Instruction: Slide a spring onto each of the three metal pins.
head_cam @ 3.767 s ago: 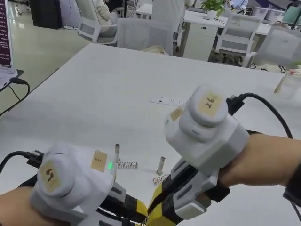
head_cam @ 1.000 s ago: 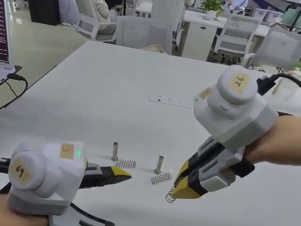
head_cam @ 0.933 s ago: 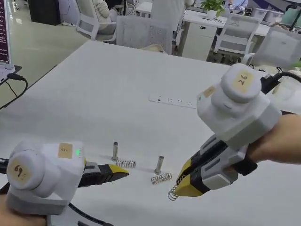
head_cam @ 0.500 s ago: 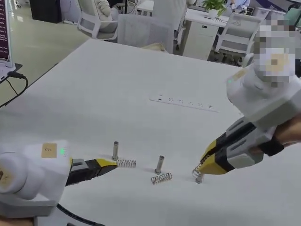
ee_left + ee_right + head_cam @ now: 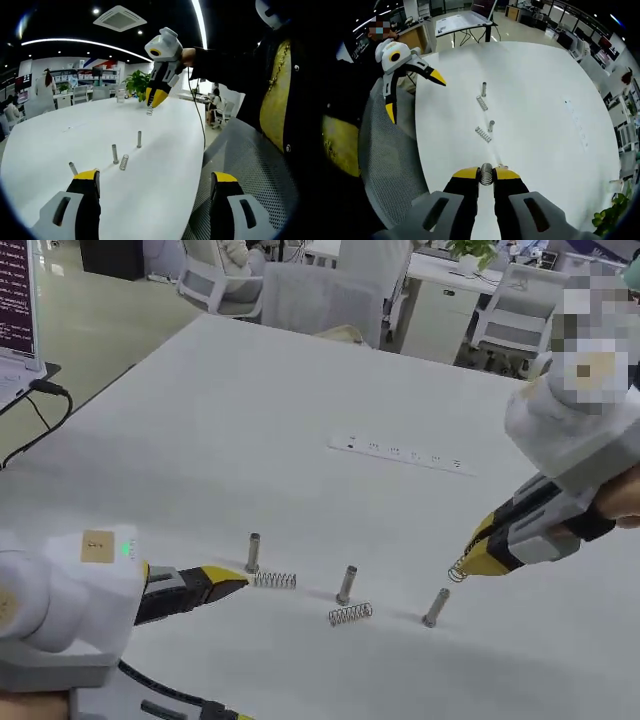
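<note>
Three short metal pins stand upright on the white table (image 5: 250, 410): left pin (image 5: 253, 551), middle pin (image 5: 347, 583), right pin (image 5: 436, 606). One spring (image 5: 274, 580) lies between the left and middle pins. A second spring (image 5: 349, 614) lies just in front of the middle pin. My right gripper (image 5: 478, 558) is shut on a third spring (image 5: 458, 570), held in the air up and to the right of the right pin; this spring (image 5: 486, 175) sits between the jaw tips. My left gripper (image 5: 154, 177) is open, low at the table's near edge, left of the lying spring (image 5: 124, 161).
A white power strip (image 5: 400, 452) lies flat further back on the table. Office chairs (image 5: 300, 295) stand along the far edge. A laptop (image 5: 15, 310) and a cable sit off to the left. The table's near edge runs by the person's body.
My right gripper has lifted the spring up and to the right, off the right pin it was touching. The head camera has shifted. The left gripper has barely moved.
</note>
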Motion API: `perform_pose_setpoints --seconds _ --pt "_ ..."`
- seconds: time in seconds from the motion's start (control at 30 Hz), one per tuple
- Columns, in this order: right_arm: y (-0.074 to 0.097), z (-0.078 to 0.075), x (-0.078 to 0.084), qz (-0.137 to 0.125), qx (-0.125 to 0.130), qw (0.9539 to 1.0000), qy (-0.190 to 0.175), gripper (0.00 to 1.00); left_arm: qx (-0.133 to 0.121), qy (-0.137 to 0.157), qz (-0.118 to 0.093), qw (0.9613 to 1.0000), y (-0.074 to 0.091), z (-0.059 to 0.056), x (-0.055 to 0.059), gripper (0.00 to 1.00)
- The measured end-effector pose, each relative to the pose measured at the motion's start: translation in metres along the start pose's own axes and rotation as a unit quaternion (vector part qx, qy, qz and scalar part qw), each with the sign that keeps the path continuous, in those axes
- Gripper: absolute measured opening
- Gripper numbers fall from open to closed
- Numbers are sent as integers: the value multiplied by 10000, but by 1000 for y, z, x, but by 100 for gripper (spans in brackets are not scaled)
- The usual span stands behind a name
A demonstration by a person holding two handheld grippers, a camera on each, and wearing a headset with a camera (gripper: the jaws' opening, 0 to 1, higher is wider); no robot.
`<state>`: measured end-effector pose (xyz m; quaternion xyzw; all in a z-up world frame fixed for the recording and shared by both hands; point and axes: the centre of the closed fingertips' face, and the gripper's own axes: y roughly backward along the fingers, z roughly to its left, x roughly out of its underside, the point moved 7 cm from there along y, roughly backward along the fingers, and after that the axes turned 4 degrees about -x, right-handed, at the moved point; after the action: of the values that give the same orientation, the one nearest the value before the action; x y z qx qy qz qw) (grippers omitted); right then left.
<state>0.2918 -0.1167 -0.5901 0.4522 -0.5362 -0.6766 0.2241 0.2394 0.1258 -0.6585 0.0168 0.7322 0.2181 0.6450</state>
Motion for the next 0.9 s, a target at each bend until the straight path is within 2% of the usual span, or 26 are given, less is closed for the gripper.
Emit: perform_pose_setpoints --seconds 0.13,0.23,0.47,0.7,0.9 --pt "-9 -10 4 89 25 9999 -95 8 -9 -3 -6 10000 0 -1 0 88" --pt "-16 -18 9 263 109 9996 -91 8 -26 3 -19 10000 1 -1 0 88" --pt "-31 -28 14 304 -1 9992 -276 8 -52 1 -42 10000 2 0 -1 88" --pt "-39 -35 16 380 35 9987 -351 8 -119 -17 -61 9999 2 3 0 88" --pt "-41 -36 18 406 48 9984 -390 8 -210 44 9 9998 4 10 12 88"
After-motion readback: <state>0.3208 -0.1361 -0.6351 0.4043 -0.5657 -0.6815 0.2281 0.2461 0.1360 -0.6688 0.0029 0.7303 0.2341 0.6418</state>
